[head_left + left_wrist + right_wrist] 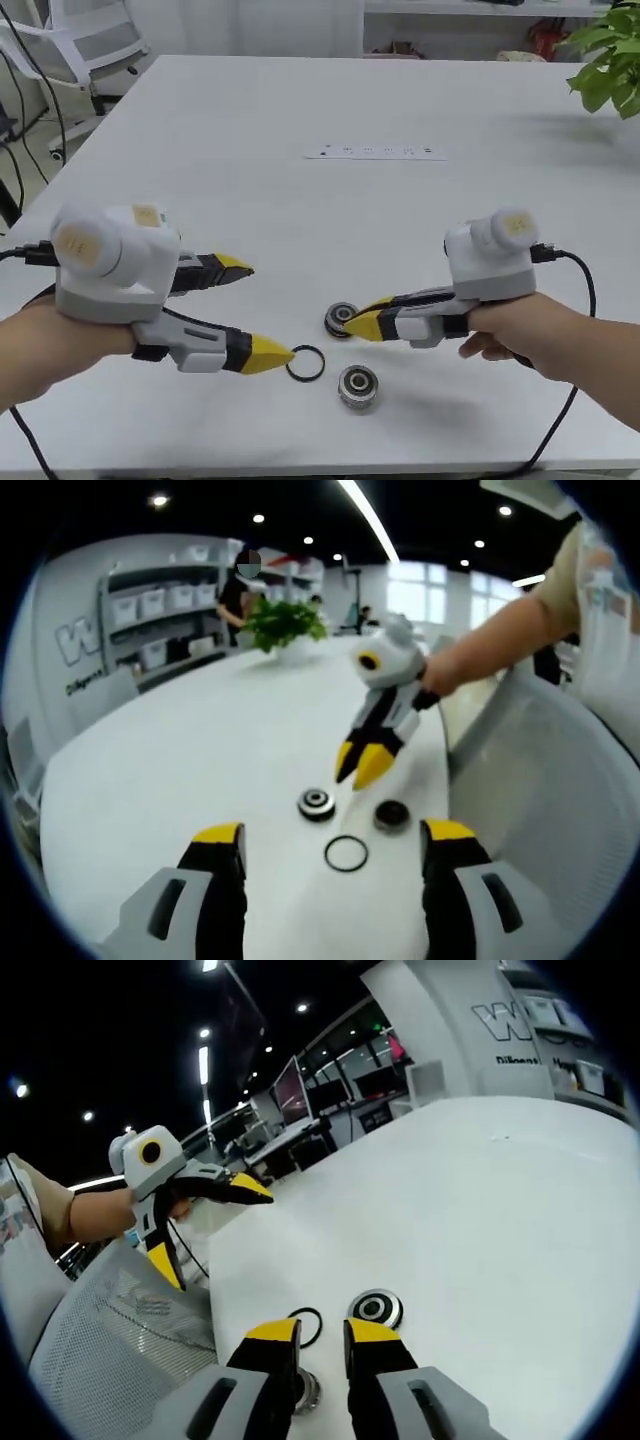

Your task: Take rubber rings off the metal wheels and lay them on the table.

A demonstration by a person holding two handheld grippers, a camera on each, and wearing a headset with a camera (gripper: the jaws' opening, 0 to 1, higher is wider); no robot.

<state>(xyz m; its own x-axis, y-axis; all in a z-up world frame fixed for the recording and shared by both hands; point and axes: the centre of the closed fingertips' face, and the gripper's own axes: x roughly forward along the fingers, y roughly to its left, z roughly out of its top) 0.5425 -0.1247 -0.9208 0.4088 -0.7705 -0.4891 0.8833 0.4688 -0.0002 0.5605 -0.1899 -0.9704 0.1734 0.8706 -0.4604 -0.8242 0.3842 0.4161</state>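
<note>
Left gripper, lower left of the head view: jaws spread wide, holding nothing. Right gripper, lower right: jaws narrow with a slim gap, gripping nothing. A loose rubber ring lies flat on the white table, just beside the left gripper's lower tip. A dark-rimmed wheel sits at the right gripper's tips. A second wheel stands lower in frame, apart.

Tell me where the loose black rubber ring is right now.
In the head view, the thin black rubber ring lies flat on the white table beside the left gripper's lower finger, left of two metal wheels.
</note>
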